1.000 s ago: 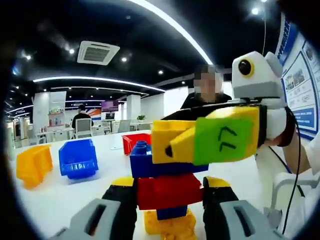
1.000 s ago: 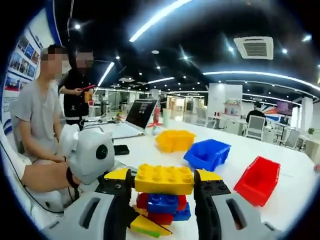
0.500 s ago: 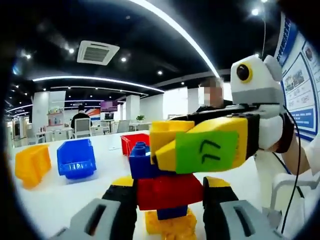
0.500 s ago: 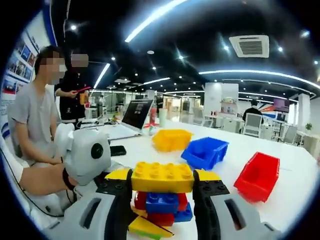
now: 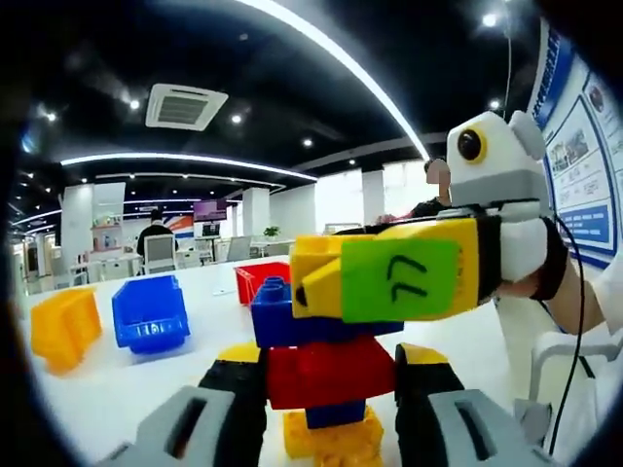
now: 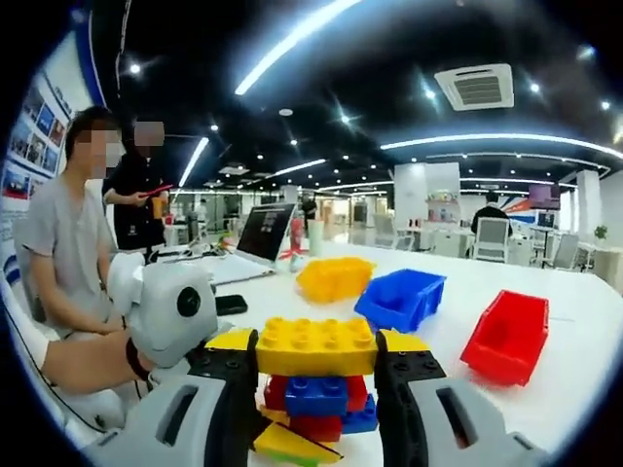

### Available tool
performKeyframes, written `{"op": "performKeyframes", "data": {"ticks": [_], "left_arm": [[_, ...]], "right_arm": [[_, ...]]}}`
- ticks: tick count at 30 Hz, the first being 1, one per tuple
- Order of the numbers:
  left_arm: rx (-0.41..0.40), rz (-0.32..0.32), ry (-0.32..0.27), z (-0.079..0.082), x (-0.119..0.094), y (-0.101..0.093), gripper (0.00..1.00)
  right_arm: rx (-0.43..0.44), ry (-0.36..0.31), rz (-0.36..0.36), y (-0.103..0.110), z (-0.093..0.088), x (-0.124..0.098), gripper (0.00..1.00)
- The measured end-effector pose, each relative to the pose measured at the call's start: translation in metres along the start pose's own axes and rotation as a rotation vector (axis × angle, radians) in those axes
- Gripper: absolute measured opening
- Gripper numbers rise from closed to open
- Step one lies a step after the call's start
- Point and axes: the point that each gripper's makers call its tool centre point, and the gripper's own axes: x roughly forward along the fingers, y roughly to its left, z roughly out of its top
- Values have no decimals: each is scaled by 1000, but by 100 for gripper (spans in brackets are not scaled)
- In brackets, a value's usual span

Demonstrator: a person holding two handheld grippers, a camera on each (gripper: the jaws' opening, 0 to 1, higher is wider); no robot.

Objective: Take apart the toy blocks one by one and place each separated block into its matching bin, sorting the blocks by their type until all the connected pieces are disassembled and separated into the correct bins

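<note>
Above the white table: you hold the block stack in the air between your two grippers, with all three bins on the table beyond it.

Left gripper: your jaws are closed part-way, pressed on both sides of the red block in the middle of the stack.

Right gripper: your jaws are closed part-way on the two ends of the yellow block at the top of the stack. In the left gripper view this gripper comes in from the right and covers most of that block.

Block stack: in the right gripper view, a blue block sits directly under the yellow block, red shows below that, and a yellow-and-green piece lies at the bottom. In the left gripper view, a blue block sits on the red block, a small blue piece sits under it, and a yellow block is lowest.

Bins, from the stack in the right gripper view: the yellow bin is straight beyond it, the blue bin is beyond and to the right, and the red bin is furthest right.

Table: white, bare around the bins.

Beyond the stack: an open laptop stands on the table to the left of the yellow bin, and two people are further left of it.
</note>
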Motion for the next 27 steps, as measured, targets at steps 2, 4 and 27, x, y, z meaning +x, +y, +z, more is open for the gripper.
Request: {"op": "performKeyframes", "data": {"ticks": [2,4,27], "left_arm": [[-2,-1,2,0,1,1,52],[-3,-2,1,0,1,0,52],[14,-18,66,-4,2,-25,52]], "right_arm": [[-8,4,-3,1,0,1,48],[57,-15,10,3,2,1,48],[103,-116,-22,-25,49,-30,48]]}}
